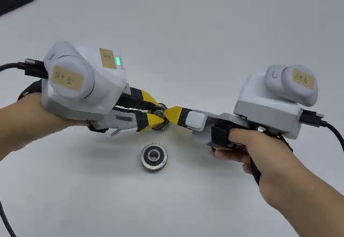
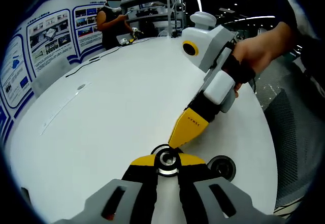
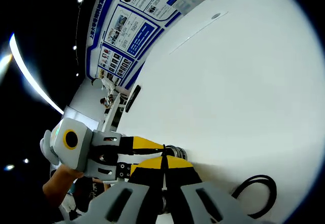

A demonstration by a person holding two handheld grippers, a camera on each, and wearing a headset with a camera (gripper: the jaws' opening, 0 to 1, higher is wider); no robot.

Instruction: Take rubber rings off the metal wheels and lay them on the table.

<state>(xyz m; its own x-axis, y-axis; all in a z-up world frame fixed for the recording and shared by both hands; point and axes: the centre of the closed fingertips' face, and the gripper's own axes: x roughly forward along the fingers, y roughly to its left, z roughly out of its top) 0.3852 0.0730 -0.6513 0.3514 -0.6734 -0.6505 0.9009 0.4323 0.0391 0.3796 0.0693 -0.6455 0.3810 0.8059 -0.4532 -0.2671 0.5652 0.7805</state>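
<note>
the left gripper (image 1: 155, 114) clamps a metal wheel (image 2: 167, 161) steady while the right gripper (image 1: 173, 113), jaws pressed together, seemingly pinches its rubber ring (image 2: 162, 150) for peeling.

One metal wheel (image 1: 154, 157) is laid flat on the white bench (image 1: 215, 43), with its bore turned upward. A black rubber ring (image 1: 143, 158) is seated around its silver body, and a dark hub is seen in its middle. A second metal wheel (image 1: 159, 111) is clamped between the yellow-tipped jaws of the left hand-held gripper (image 1: 156, 114), just beyond the first. Its silvery face and dark bore are turned toward that gripper's camera. Its edge is touched by the closed tips of the right hand-held gripper (image 1: 171, 114). Whether a ring is seated on it cannot be told.
</note>
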